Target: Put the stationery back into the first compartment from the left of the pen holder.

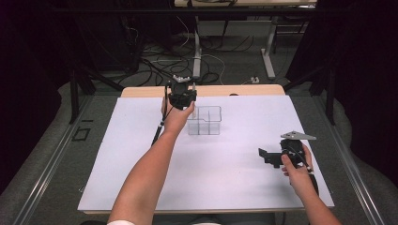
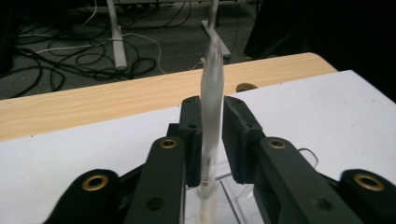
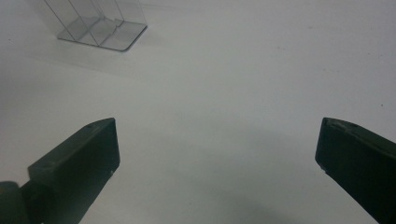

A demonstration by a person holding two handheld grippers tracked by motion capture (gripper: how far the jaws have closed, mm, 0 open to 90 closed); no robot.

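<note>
My left gripper (image 2: 211, 109) is shut on a thin clear plastic stick (image 2: 214, 60) that stands nearly upright between its jaws. The stick's lower end reaches down to the rim of a clear divided box (image 2: 233, 186). In the high view the left gripper (image 1: 182, 99) hangs over the back left corner of that clear box (image 1: 205, 121), near the far edge of the white sheet. My right gripper (image 1: 264, 157) rests low over the sheet at the near right. Its jaws (image 3: 217, 135) are spread wide with nothing between them, pointing towards the clear box (image 3: 100, 23).
A white sheet (image 1: 141, 154) covers the table. A strip of bare wood (image 1: 141, 91) shows along the far edge, with a round hole (image 2: 246, 87) in it. Beyond the table, cables and table legs lie on the floor (image 1: 164, 61).
</note>
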